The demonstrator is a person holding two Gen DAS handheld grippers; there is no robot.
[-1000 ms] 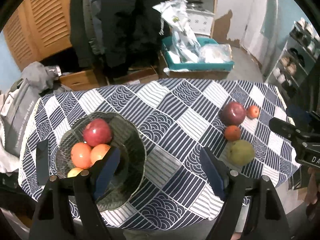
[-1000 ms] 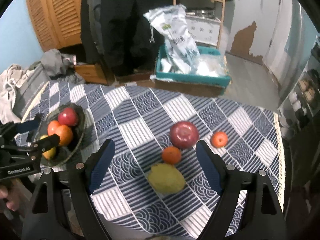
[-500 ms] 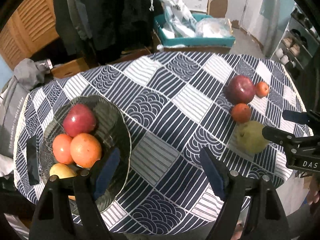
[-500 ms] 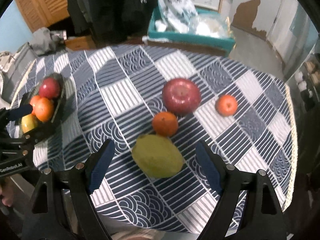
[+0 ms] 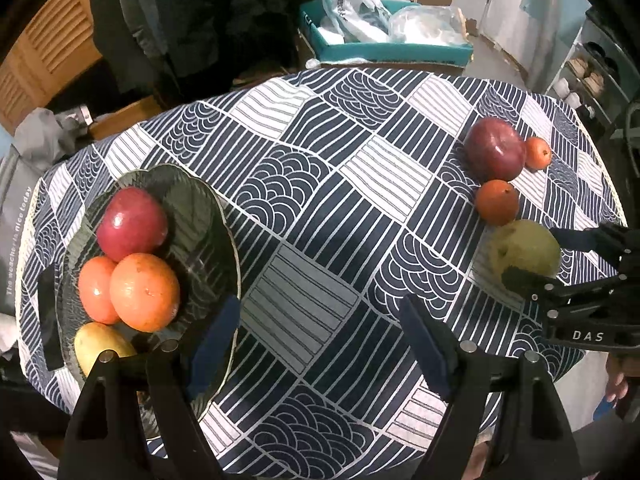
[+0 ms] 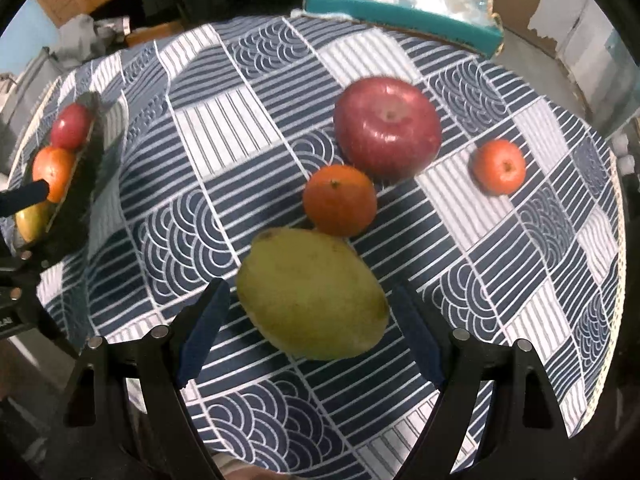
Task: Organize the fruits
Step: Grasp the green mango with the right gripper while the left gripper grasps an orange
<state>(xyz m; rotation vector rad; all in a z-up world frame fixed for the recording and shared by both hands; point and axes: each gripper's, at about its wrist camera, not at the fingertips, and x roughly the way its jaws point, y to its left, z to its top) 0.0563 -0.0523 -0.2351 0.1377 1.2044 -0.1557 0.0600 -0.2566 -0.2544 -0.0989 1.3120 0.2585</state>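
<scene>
In the left wrist view, the left gripper (image 5: 320, 344) is hanging over the patterned tablecloth (image 5: 320, 200) with its fingers wide apart and holding nothing. The dark bowl (image 5: 224, 248) is lying under the left finger, and it is carrying a red apple (image 5: 132, 224), two oranges (image 5: 144, 292) and a yellow fruit (image 5: 100, 344). In the right wrist view, the right gripper (image 6: 312, 332) is also wide open, and the green mango (image 6: 312, 296) is lying between its fingers, touching neither. Just beyond the fingertips a small orange (image 6: 340, 200) and a big apple (image 6: 386, 128) are sitting, and another small orange (image 6: 498, 166) is further right.
</scene>
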